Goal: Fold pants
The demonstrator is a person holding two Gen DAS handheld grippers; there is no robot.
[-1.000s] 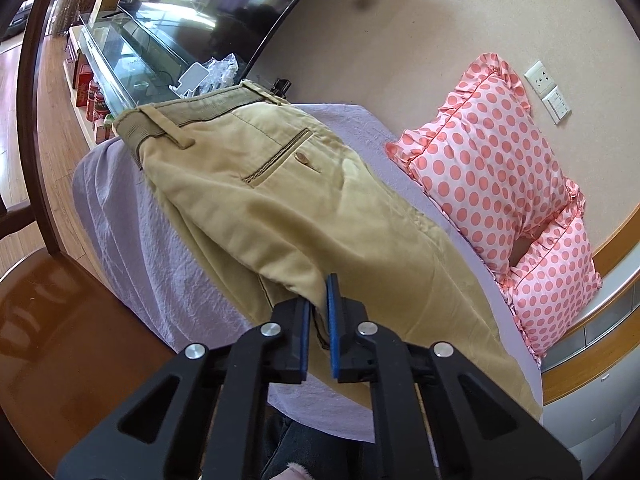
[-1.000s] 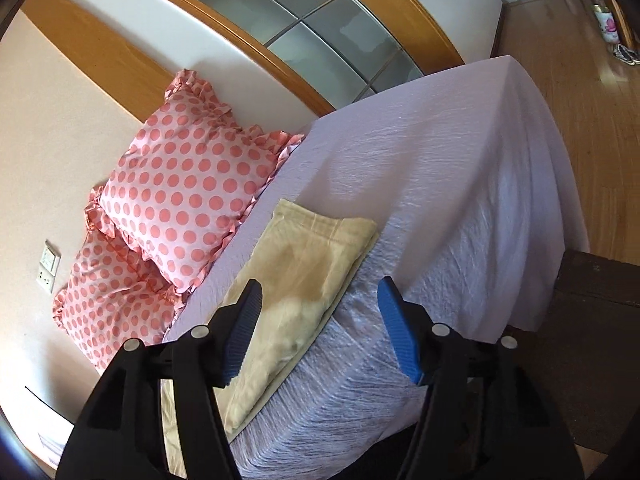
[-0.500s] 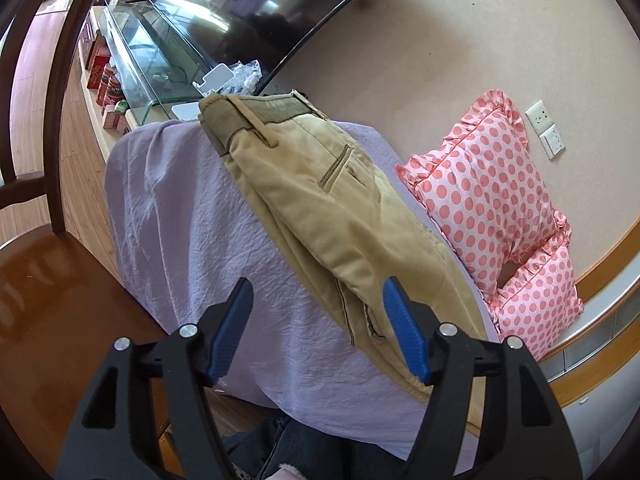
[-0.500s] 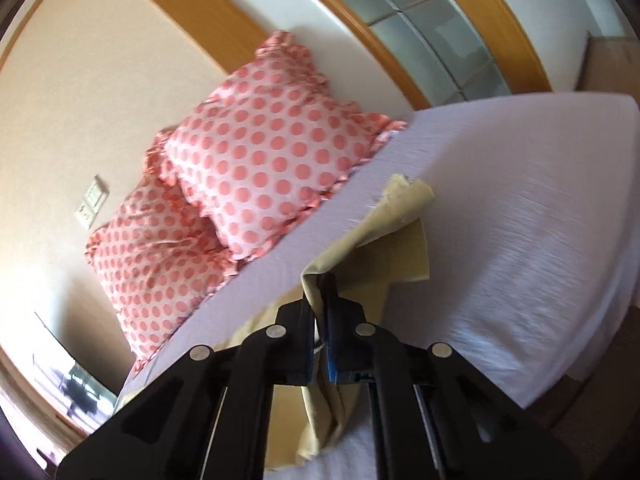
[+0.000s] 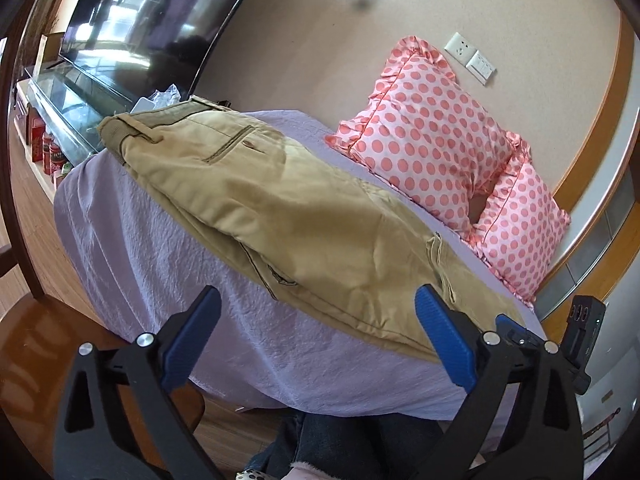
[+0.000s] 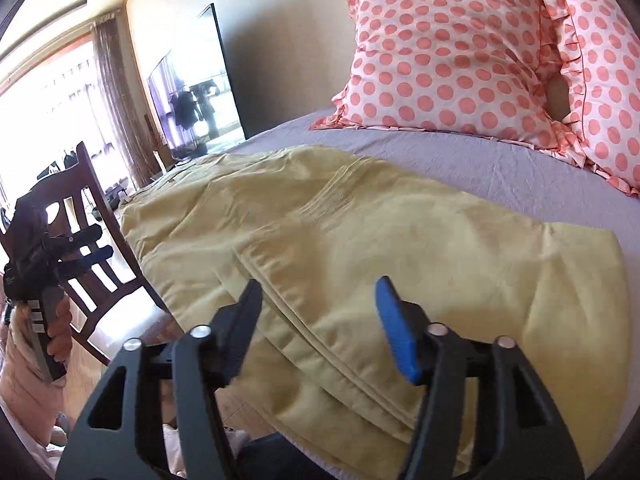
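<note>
Tan khaki pants point(image 5: 280, 216) lie folded lengthwise on the lilac-covered table point(image 5: 160, 264), waistband at the far left, back pocket up. In the right wrist view the pants point(image 6: 360, 240) fill the foreground, with the leg end folded back over the rest. My left gripper point(image 5: 320, 336) is open and empty, just in front of the pants' near edge. My right gripper point(image 6: 320, 320) is open and empty, low over the folded leg hems. The right gripper's body also shows at the right edge of the left wrist view point(image 5: 580, 340).
Two pink polka-dot pillows point(image 5: 432, 136) lean on the wall behind the pants, also in the right wrist view point(image 6: 448, 52). A large TV point(image 5: 140, 28) stands on a glass stand at the left. A wooden chair point(image 6: 88, 232) stands by the table's left edge.
The left gripper let go of the pants a second ago and has stayed open, backing off. The right gripper closed on the leg end, carried it over, and has now opened and released it.
</note>
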